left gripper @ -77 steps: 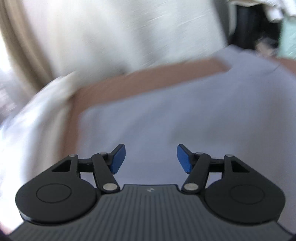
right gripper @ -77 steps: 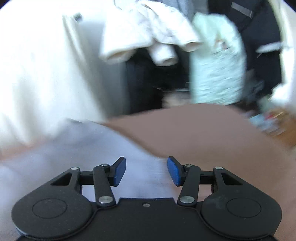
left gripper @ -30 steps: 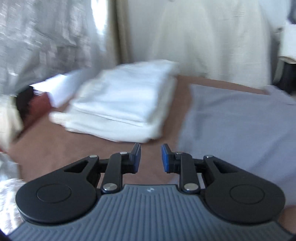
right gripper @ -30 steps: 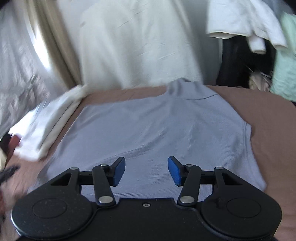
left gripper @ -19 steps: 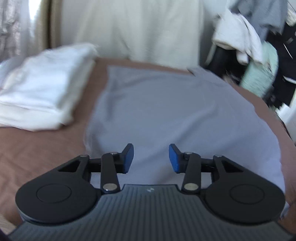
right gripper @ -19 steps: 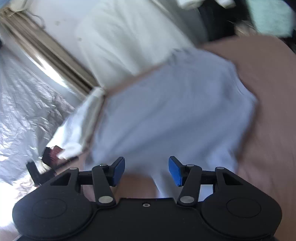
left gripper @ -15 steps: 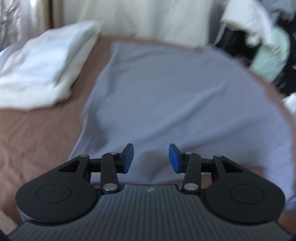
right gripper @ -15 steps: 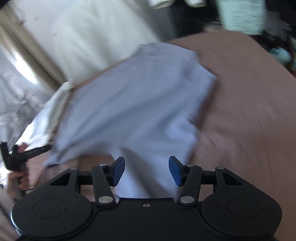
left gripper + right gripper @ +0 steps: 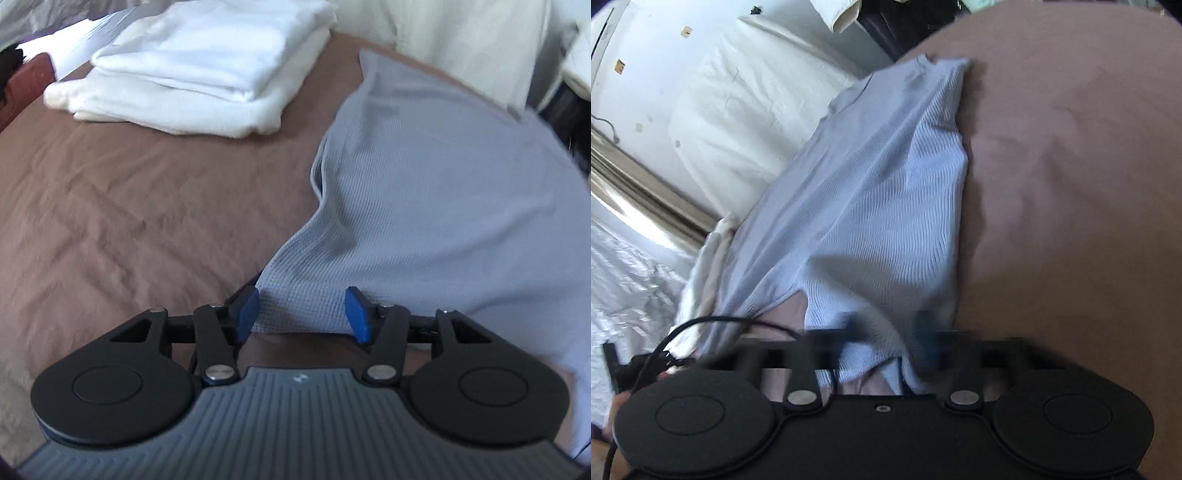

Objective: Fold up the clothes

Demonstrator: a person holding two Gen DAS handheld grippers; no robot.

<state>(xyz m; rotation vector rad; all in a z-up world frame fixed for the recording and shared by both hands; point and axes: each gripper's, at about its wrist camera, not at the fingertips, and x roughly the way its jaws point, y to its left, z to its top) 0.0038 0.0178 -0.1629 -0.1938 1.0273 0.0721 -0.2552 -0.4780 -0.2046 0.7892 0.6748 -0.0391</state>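
A pale blue ribbed top [image 9: 436, 192] lies spread on the brown bed sheet [image 9: 140, 221]. My left gripper [image 9: 302, 314] is open, with the top's near left hem corner lying between its blue pads. In the right wrist view the same top [image 9: 879, 206] is rumpled, and its near right hem corner lies between the fingers of my right gripper [image 9: 886, 332]. Those fingers are motion-blurred, with a wide gap between them.
A stack of folded white clothes [image 9: 199, 66] sits at the far left of the bed. A cream pillow [image 9: 738, 122] leans at the head. A black cable [image 9: 701, 332] loops by the right gripper. Bare brown sheet [image 9: 1071, 184] extends to the right.
Both grippers dropped from above the top to its near hem, one at each corner. The left opened wider. The top's near edge now looks rumpled.
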